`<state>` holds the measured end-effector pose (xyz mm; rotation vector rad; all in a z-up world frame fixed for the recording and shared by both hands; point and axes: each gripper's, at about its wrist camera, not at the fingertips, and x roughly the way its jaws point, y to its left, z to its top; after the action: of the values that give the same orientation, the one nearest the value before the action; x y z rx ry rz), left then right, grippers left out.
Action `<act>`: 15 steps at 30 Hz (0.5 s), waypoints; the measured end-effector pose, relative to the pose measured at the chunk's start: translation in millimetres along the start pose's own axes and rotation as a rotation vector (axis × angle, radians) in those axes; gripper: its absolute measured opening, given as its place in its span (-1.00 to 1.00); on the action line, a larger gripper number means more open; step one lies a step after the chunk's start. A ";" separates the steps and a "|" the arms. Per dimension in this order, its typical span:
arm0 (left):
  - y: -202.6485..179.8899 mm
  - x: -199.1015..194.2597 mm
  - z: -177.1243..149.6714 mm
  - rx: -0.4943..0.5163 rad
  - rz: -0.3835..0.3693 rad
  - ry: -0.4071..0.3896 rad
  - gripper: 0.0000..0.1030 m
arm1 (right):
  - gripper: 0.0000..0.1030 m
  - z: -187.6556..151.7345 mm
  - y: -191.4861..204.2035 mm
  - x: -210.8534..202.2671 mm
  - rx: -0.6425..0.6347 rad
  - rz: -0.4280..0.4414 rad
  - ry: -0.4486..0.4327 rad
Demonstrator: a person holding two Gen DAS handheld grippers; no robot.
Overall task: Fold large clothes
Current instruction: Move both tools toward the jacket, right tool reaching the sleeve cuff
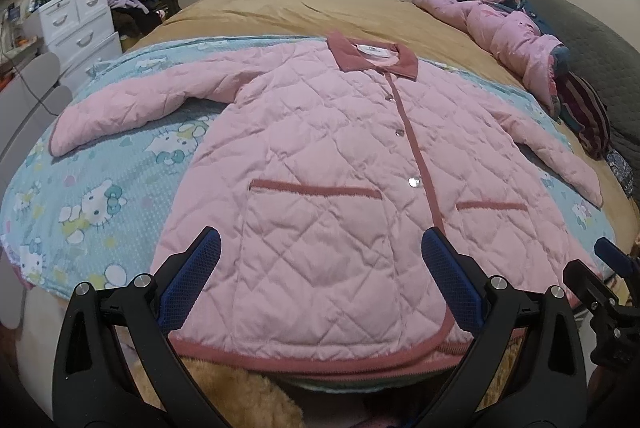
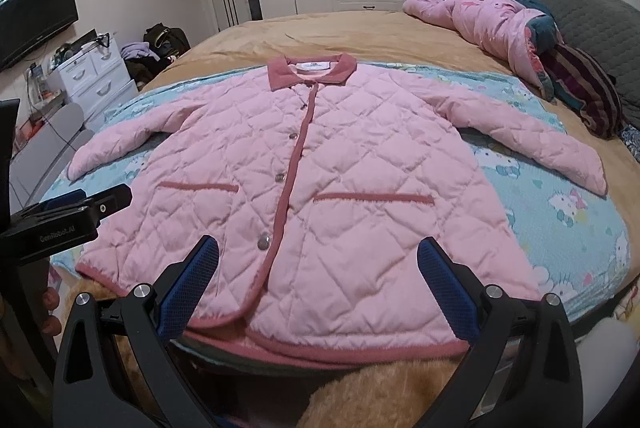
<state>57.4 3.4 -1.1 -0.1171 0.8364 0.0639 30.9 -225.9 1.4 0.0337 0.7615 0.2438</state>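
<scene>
I see pink quilted jacket point(image 1: 320, 156) flat on the bed point(image 1: 260, 4), buttoned, sleeves spread. My left claw point(image 1: 320, 284) gapes wide above hem; right claw point(image 1: 612, 260) at frame edge.

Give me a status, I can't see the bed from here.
Left hand-held gripper and right hand-held gripper open, empty, over the hem. Pink quilted jacket flat, buttoned, sleeves out. Nothing on it.

Tan bed point(image 2: 320, 28), blue cartoon sheet point(image 2: 560, 212) w/ pink jacket point(image 2: 320, 164), maybe bedding pile point(image 2: 500, 24)
</scene>
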 end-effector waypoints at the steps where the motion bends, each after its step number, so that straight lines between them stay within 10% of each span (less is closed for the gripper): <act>1: -0.3 1.6 3.6 -0.002 -0.001 0.000 0.83 | 0.92 3.6 -0.6 1.4 0.002 -0.002 -0.003; 15: -8.7 23.4 64.4 -0.004 -0.012 -0.022 0.83 | 0.92 75.3 -6.0 23.0 0.019 -0.010 -0.058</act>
<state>121.3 3.3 24.9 -0.1249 0.8135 0.0557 99.8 -222.1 39.6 0.0544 0.7057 0.2249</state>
